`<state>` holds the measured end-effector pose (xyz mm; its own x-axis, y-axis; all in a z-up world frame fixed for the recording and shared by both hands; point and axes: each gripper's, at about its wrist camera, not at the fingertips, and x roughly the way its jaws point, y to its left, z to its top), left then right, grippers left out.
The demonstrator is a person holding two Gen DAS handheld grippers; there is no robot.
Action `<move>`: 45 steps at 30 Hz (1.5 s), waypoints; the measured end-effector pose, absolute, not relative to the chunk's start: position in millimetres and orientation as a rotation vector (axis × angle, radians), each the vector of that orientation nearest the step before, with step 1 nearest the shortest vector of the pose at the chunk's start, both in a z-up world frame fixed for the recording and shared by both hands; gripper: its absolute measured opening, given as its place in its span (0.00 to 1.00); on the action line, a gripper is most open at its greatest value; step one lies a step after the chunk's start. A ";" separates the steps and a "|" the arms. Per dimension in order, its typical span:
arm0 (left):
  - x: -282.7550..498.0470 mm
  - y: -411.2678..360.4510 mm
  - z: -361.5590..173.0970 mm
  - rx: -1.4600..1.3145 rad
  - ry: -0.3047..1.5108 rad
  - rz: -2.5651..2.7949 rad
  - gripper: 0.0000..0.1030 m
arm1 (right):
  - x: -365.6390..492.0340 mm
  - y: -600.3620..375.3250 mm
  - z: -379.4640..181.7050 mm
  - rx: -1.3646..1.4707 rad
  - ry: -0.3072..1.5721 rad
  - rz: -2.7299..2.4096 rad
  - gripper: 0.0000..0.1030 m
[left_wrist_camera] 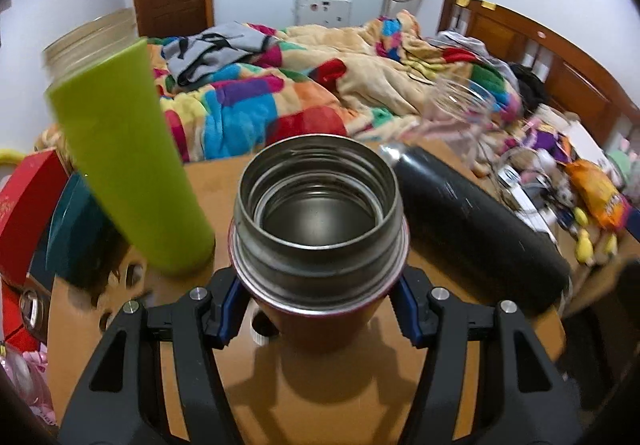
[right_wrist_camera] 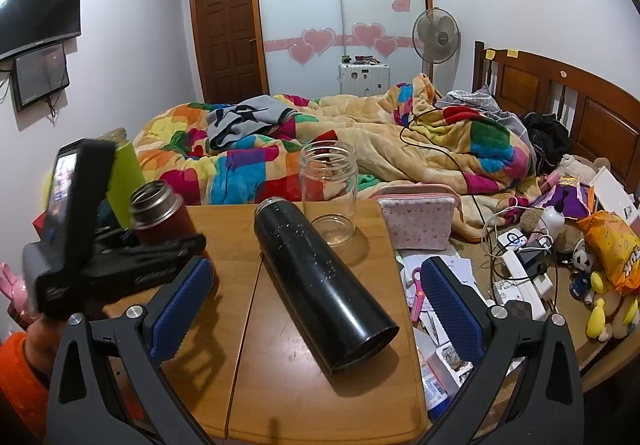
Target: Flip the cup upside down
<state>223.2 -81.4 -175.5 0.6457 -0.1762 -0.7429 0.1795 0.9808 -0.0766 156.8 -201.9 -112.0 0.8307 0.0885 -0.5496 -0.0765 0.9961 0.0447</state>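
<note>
My left gripper is shut on a red steel cup, its blue pads against the body just under the threaded steel mouth. The cup is upright, mouth up, above the wooden table. In the right wrist view the same cup shows at the left, held by the left gripper. My right gripper is open and empty, low over the table, with a black flask lying on its side between and beyond its fingers.
A green bottle stands left of the cup. The black flask lies to its right. A clear glass jar stands at the table's far edge. A pink pouch, cables and toys crowd the right. A bed lies behind.
</note>
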 end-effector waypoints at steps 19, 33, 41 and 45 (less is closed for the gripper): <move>174.3 -57.3 -166.8 -0.112 1.067 -0.488 0.59 | 121.8 -133.5 -160.3 -0.110 0.641 0.401 1.00; 194.8 -45.6 -171.6 -0.173 1.109 -0.542 0.60 | 156.1 -90.7 -198.4 -0.099 0.739 0.631 0.66; 194.8 -38.1 -174.0 -0.220 1.108 -0.515 0.61 | 154.9 -82.0 -204.6 -0.086 0.737 0.641 0.57; 190.5 -41.1 -176.4 -0.191 1.099 -0.493 0.64 | 148.3 -80.0 -205.8 -0.090 0.725 0.632 0.57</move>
